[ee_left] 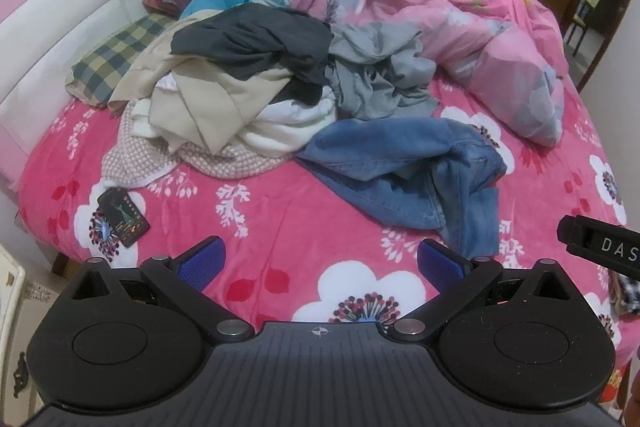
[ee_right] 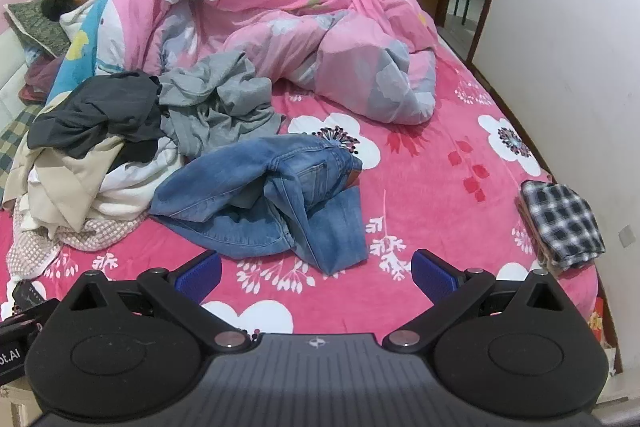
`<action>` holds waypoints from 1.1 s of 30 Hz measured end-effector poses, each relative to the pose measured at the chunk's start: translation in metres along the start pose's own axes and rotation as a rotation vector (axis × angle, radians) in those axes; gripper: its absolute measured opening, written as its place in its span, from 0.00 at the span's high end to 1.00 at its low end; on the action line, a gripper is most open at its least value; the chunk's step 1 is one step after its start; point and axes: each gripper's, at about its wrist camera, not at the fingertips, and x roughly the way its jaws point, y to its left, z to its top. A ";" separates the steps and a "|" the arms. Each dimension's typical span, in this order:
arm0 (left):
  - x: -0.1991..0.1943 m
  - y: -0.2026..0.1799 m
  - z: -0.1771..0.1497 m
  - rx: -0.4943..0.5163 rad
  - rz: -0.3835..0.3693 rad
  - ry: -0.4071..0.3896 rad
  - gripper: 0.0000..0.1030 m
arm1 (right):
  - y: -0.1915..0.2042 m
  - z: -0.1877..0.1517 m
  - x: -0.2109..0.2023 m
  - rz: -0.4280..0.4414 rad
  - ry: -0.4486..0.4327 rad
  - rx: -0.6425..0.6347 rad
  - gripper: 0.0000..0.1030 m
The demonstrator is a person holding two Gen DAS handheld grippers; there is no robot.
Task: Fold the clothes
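Both tongs wide, empty, hovering over near bed (ee_right: 460, 131) edge: left tongs (ee_left: 320, 263), right tongs (ee_right: 316, 267). Jeans (ee_right: 264, 195) crumpled on bed, just ahead of both, nearest item; laundry pile (ee_left: 240, 87) behind, further left. Folded plaid (ee_right: 564, 223) at right edge, likely done. Judgement: take jeans first, pinch waistband at two corners, lift, shake flat before folding. Avoid bunched leg.

Jeans (ee_right: 264, 203) on bed (ee_right: 420, 187), clothes pile (ee_right: 100, 155) left, quilt (ee_right: 304, 11) behind.
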 end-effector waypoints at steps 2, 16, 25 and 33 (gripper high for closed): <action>0.004 0.002 0.003 0.000 0.001 0.004 0.00 | 0.003 0.002 0.003 -0.006 0.004 0.006 0.00; 0.050 0.009 0.021 -0.031 -0.149 -0.079 0.00 | -0.010 -0.005 0.024 -0.025 0.023 0.028 0.00; 0.074 -0.013 0.057 -0.165 -0.145 -0.132 0.00 | -0.072 0.045 0.078 0.106 -0.075 0.058 0.00; 0.128 -0.070 0.089 -0.163 -0.008 -0.126 0.00 | -0.144 0.099 0.190 0.231 -0.050 0.057 0.00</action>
